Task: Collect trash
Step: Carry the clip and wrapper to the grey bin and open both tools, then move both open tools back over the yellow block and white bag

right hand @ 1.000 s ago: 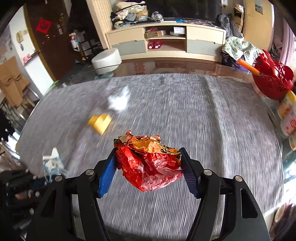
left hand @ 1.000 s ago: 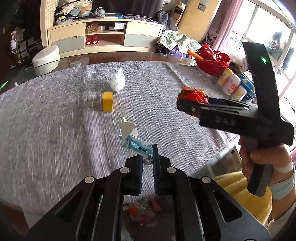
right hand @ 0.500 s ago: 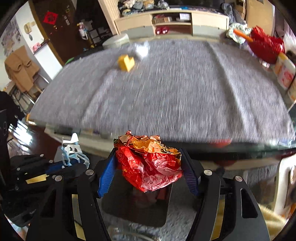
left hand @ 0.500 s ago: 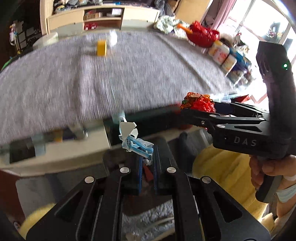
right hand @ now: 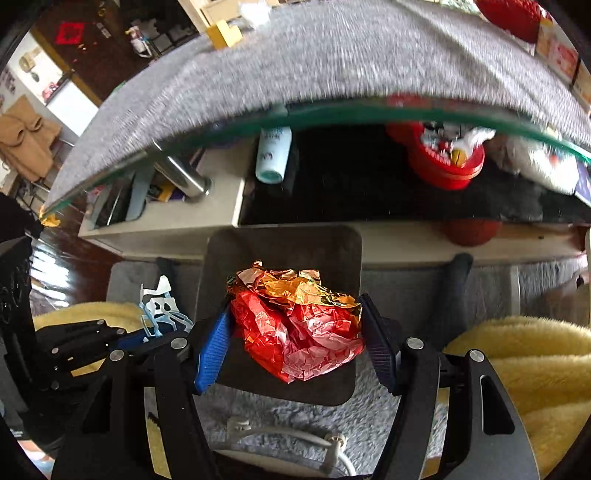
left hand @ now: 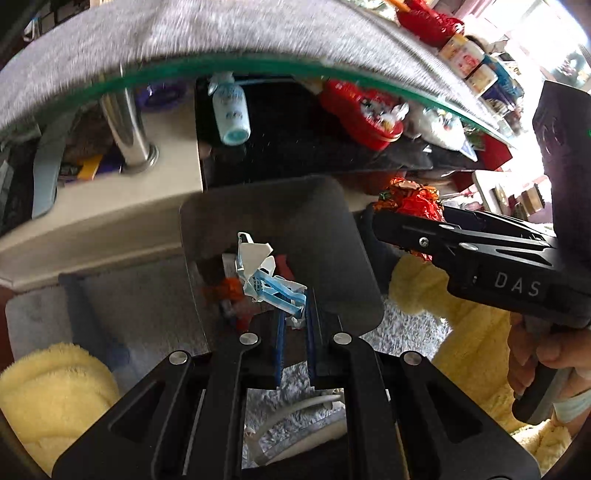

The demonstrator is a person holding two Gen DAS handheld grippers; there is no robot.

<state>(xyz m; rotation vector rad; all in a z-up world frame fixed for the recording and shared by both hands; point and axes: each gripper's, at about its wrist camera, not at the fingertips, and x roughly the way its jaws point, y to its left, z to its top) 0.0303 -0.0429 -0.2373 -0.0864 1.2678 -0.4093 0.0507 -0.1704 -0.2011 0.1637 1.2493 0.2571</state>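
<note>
My left gripper (left hand: 295,314) is shut on a crumpled blue-and-white wrapper (left hand: 264,275) and holds it over the open mouth of a dark grey trash bin (left hand: 343,236) on the floor. The bin holds some red and orange scraps (left hand: 227,291). My right gripper (right hand: 295,332) is shut on a crumpled red-and-gold foil wrapper (right hand: 295,325), held above the same bin (right hand: 284,243). The right gripper also shows in the left wrist view (left hand: 391,221), at the bin's right rim. The left gripper with its wrapper (right hand: 159,310) shows at the left of the right wrist view.
The glass table edge with grey cloth (right hand: 332,66) hangs above the bin. A yellow block (right hand: 223,33) and white crumpled paper (right hand: 255,9) lie on the far cloth. Under the table are a white-blue bottle (right hand: 273,155) and a red tin (right hand: 443,162). Yellow fluffy cushions (right hand: 535,362) flank the bin.
Both grippers have dropped from above the tabletop to below its front edge and now hang over the trash bin. Each keeps its wrapper.
</note>
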